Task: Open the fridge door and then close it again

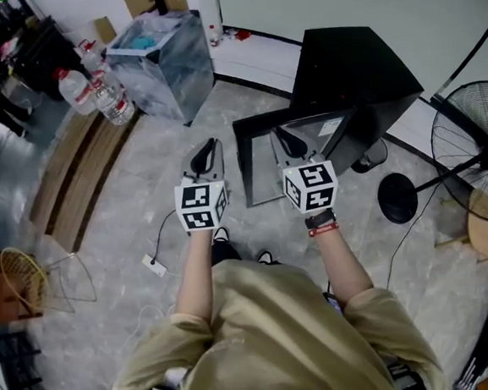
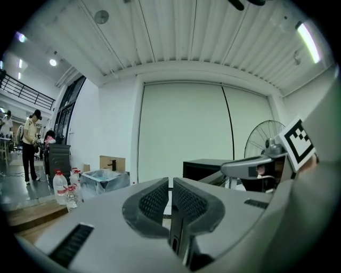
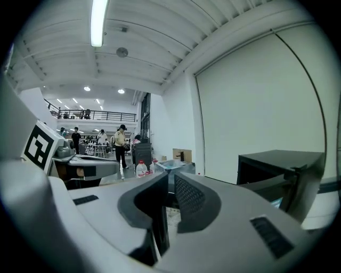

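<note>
A small black fridge (image 1: 353, 66) stands on the floor ahead of me, and its door (image 1: 256, 159) is swung open toward the left. In the head view both grippers are held up in front of it, touching nothing. My left gripper (image 1: 209, 149) hangs left of the door, its jaws drawn together with nothing between them (image 2: 170, 184). My right gripper (image 1: 286, 137) is over the open door, also shut and empty (image 3: 170, 178). The fridge shows at the right in the left gripper view (image 2: 205, 166) and in the right gripper view (image 3: 279, 160).
A clear bin with a plastic liner (image 1: 162, 59) and water bottles (image 1: 92, 90) stand at the back left beside wooden planks (image 1: 71, 175). A standing fan (image 1: 477, 140) with a round base (image 1: 397, 198) is at the right. A wire basket (image 1: 24, 281) and a power strip (image 1: 154, 264) lie on the floor.
</note>
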Tool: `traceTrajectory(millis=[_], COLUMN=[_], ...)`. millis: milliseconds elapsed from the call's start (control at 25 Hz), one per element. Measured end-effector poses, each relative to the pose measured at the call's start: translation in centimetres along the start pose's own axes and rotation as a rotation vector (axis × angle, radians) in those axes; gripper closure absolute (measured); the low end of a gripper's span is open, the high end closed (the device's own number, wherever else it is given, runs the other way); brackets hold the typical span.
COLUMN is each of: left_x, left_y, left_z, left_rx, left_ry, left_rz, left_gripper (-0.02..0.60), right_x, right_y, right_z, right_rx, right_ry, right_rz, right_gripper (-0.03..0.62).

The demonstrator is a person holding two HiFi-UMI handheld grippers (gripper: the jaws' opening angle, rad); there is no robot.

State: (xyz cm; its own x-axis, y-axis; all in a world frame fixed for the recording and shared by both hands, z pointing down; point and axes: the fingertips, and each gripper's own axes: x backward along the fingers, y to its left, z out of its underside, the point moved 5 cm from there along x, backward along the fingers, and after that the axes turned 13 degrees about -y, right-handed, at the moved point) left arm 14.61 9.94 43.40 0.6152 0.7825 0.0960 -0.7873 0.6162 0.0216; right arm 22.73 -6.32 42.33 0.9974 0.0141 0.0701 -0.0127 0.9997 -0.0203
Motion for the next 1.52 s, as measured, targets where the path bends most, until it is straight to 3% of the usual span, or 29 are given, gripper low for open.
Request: traceTrajectory(millis=[440,680,880,1040,1280,1400,1520], left_x=[-0.2,0.0,0.0,0.3,0.1,0.1,0.0], left_y=[0.0,0.1,0.2,0.3,0.3,0.6,0.7], left_z=[0.5,1.8,3.1,4.3,5.8,6.9,8.1], left_rx=[0.012,0.027,0.038,0.047,0.052,0.055,0.062], left_ry=[0.012,0.054,0.088,0.118,0.167,0.199,0.234], left_rz=[0.014,0.022,0.030,0.042,0.057,0.057,0.072], left_gripper=[0.545,0.545,0.545,0.545,0.545,0.543,0.543], right_x=[-0.3,-0.7,-1.9,-2.7,-4.3,-5.1,-5.9], right_y=[-0.2,-0.1,0.1,0.3,0.4,0.5,0.4], right_z=[0.1,0.4,0.5,0.6,1.8,2.4,2.8], right_rx=[-0.011,0.061,0.181,0.320,0.522,0.608,0.694], right_ry=[0.001,0.075,0.150,0.223,0.332,0.401,0.450], right_rz=[-0.012,-0.066,-0.181,-0.280,-0.428,-0.520,-0.601], right_gripper=[0.554,0.553,0.526,0.468,0.440,0.384,0.384])
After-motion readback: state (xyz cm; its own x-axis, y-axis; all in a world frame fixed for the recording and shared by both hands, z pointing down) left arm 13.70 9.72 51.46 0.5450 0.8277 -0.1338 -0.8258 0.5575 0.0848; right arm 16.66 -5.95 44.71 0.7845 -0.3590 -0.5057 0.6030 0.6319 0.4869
